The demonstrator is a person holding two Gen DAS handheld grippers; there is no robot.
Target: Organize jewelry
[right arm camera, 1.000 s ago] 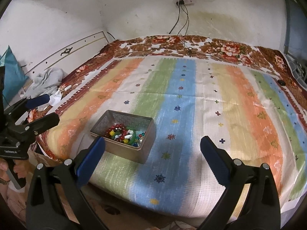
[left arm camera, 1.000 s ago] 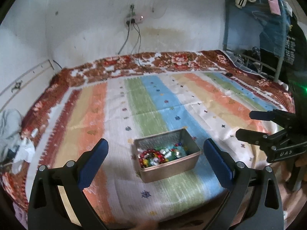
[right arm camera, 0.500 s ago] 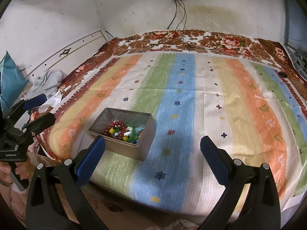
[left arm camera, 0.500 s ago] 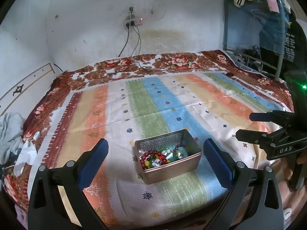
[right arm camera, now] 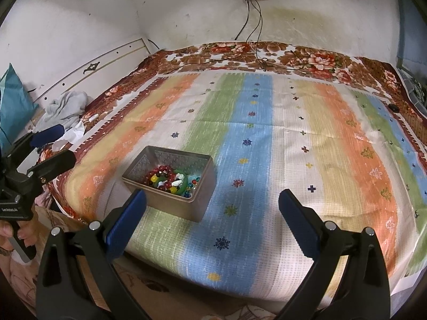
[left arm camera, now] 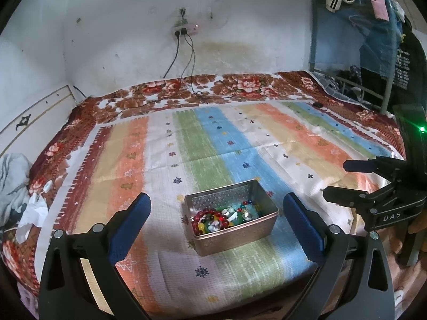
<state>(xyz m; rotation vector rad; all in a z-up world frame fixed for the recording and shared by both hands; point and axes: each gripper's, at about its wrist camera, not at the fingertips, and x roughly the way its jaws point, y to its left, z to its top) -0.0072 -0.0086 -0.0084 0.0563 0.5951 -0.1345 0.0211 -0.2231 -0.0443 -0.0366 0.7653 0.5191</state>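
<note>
A rectangular metal tin (left arm camera: 231,216) sits on the striped cloth near the bed's front edge; it also shows in the right wrist view (right arm camera: 170,184). It holds a heap of colourful bead jewelry (left arm camera: 223,217), red, yellow, green and white (right arm camera: 168,180). My left gripper (left arm camera: 216,213) is open and empty, its blue-padded jaws wide on either side of the tin, a little short of it. My right gripper (right arm camera: 212,210) is open and empty, to the right of the tin and nearer me. Each gripper shows in the other's view: the right (left arm camera: 373,184), the left (right arm camera: 37,146).
The striped cloth (right arm camera: 293,138) covers a bed with a floral blanket (left arm camera: 213,90) along the wall. Cables (left arm camera: 186,61) hang from a wall socket. Crumpled grey cloth (right arm camera: 64,109) lies at the left edge. A small dark object (right arm camera: 393,108) lies far right.
Both grippers have risen and tilted a little, so the tin sits lower and closer in both views. Both stay open and empty. The tin has not moved.
</note>
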